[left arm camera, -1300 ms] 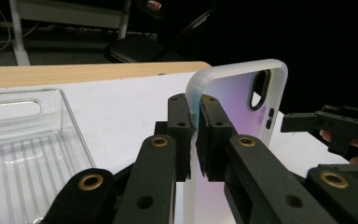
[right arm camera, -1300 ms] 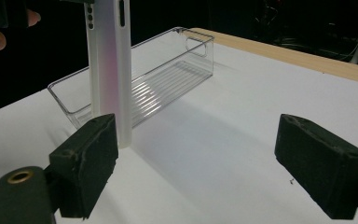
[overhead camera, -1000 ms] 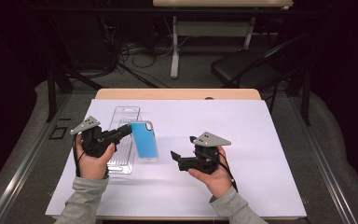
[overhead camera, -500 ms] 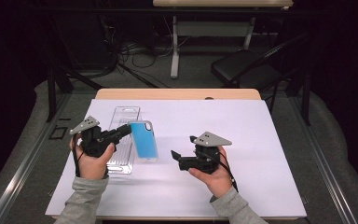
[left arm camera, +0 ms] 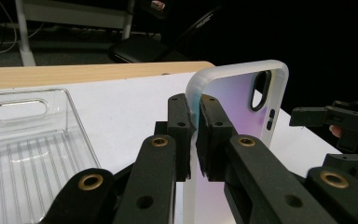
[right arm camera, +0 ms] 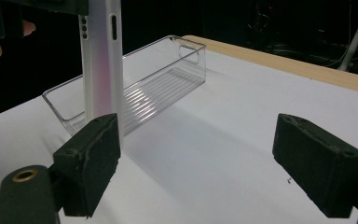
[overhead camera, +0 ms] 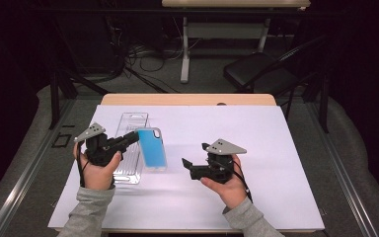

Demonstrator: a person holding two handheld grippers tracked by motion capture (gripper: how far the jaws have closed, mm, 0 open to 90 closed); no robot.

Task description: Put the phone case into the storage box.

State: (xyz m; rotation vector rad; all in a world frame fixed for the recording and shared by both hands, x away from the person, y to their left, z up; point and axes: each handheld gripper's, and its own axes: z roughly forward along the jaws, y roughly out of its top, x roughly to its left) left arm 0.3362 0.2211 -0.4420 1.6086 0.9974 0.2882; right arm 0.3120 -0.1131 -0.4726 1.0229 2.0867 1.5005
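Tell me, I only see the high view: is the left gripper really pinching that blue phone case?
Observer: Yes. In the left gripper view, the left gripper has its jaws shut on the phone case rim.
Operator: Is the case flat?
Observer: No, the right gripper view shows it on edge, upright.
Operator: And the other gripper?
Observer: The right gripper has its jaws wide apart with nothing between them.

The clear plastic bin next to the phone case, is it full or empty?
Empty. The clear plastic bin shows only its bare ribbed floor, and the blue phone case is outside it, clamped in the left gripper.
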